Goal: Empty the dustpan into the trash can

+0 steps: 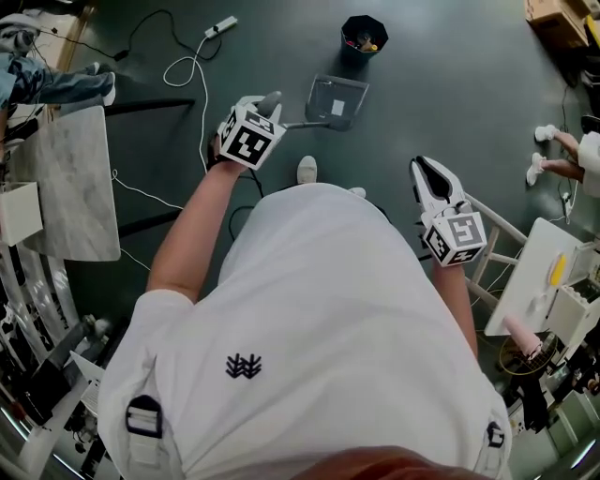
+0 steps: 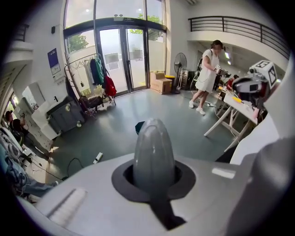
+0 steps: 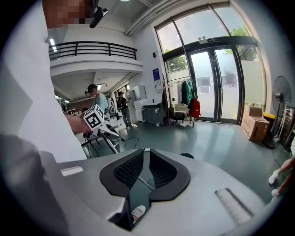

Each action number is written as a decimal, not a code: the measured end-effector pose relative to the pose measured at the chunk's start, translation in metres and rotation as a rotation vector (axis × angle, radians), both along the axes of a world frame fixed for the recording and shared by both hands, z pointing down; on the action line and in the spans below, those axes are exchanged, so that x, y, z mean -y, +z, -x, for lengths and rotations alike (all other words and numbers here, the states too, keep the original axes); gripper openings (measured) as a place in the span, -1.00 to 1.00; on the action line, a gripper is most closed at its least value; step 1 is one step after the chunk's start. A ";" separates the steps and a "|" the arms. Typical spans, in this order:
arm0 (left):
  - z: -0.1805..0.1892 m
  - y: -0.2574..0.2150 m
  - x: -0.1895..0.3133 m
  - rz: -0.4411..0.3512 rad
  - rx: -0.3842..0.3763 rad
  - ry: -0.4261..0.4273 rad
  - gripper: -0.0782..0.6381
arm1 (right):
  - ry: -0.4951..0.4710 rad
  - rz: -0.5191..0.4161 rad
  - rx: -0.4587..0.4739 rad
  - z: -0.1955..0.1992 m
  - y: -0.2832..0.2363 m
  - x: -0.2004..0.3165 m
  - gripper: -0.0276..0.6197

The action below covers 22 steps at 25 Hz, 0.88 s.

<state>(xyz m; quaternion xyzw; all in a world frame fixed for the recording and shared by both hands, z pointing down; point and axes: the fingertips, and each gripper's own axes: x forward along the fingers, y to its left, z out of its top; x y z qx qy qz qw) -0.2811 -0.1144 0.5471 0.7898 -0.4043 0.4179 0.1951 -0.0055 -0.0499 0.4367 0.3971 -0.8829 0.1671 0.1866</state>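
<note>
A grey dustpan (image 1: 336,101) hangs over the dark floor in the head view, just short of the black trash can (image 1: 364,36), which holds some coloured scraps. My left gripper (image 1: 269,105) is shut on the dustpan's handle (image 1: 296,123). In the left gripper view the handle's rounded grey end (image 2: 153,154) fills the jaws of the left gripper (image 2: 153,180), and the trash can (image 2: 139,126) peeks out behind it. My right gripper (image 1: 424,167) is held at the person's right side, its black jaws shut on nothing. In its own view the right gripper (image 3: 144,162) shows only a thin slit.
A marble-topped table (image 1: 66,183) stands at the left. White cable and a power strip (image 1: 221,26) lie on the floor. At the right stands a white folding table (image 1: 544,272). Another person's feet (image 1: 548,150) are beyond it, and cardboard boxes (image 1: 558,19) sit at the top right.
</note>
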 end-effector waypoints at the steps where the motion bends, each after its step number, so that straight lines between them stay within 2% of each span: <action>1: 0.002 0.003 -0.002 0.006 0.013 0.008 -0.62 | -0.003 -0.001 -0.003 0.004 0.001 0.001 -0.78; 13: 0.021 0.022 -0.024 0.015 0.119 0.109 -0.62 | -0.026 -0.008 -0.042 0.033 0.006 0.003 -0.86; 22: 0.023 0.028 -0.027 0.037 0.106 0.127 -0.62 | -0.017 -0.017 -0.047 0.038 0.005 0.013 -0.91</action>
